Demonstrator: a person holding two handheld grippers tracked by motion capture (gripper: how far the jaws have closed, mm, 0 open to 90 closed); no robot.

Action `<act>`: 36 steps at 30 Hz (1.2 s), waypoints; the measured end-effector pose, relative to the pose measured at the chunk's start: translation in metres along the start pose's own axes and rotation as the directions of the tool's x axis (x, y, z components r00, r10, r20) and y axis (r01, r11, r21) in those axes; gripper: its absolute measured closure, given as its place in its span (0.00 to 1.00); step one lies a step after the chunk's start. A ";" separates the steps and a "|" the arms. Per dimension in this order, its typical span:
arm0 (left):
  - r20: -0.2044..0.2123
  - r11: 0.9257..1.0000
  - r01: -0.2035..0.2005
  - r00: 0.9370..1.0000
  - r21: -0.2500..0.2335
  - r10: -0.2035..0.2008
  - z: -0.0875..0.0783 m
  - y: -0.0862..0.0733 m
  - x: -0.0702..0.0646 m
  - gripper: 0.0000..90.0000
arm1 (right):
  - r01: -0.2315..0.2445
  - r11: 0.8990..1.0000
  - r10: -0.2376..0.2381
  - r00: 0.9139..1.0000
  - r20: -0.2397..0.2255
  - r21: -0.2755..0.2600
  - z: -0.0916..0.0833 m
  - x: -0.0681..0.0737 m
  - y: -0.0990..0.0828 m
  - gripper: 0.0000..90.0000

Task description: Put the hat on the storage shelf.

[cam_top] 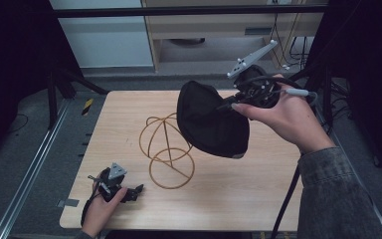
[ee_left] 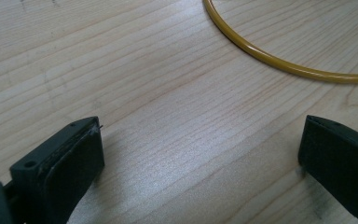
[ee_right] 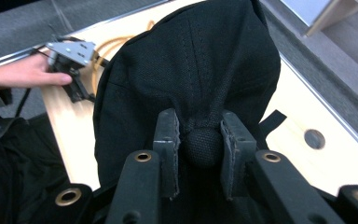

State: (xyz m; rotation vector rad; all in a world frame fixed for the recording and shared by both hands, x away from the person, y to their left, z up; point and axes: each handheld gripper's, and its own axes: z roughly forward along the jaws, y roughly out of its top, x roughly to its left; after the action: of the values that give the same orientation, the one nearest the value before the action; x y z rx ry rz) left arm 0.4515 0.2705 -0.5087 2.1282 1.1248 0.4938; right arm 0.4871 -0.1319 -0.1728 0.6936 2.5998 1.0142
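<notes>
Right gripper view: right gripper [ee_right: 200,140] pinching unlabelled black cap [ee_right: 191,60]; left gripper [ee_left: 200,154] spread

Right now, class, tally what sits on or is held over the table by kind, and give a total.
Caps: 1, the black cap, held up by the right gripper.
Wire stands: 1, the yellow stand on the table.
Grippers: 2, right and left.
Total: 4
</notes>
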 end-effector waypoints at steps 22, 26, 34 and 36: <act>0.003 1.000 -0.003 1.000 0.000 0.003 0.000 0.000 0.000 0.00 | 0.085 0.996 -0.085 0.994 -0.068 0.006 0.034 0.029 0.042 0.80; 0.002 1.000 -0.003 1.000 -0.001 0.003 0.000 0.000 -0.001 0.00 | 0.086 0.996 -0.085 0.994 -0.071 0.008 0.036 0.030 0.044 0.80; 0.002 1.000 -0.001 1.000 -0.002 0.001 0.001 0.000 -0.001 0.00 | 0.096 0.995 -0.095 0.992 -0.078 0.011 0.044 0.033 0.050 0.80; 0.003 1.000 -0.001 1.000 -0.002 0.001 0.001 0.000 -0.001 0.00 | 0.103 0.995 -0.101 0.992 -0.080 0.013 0.047 0.034 0.053 0.80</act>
State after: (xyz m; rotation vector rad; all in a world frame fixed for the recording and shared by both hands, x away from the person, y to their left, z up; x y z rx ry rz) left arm 0.4517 0.2695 -0.5088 2.1273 1.1212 0.4925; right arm 0.4954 -0.0536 -0.1724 0.5285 2.6843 1.0086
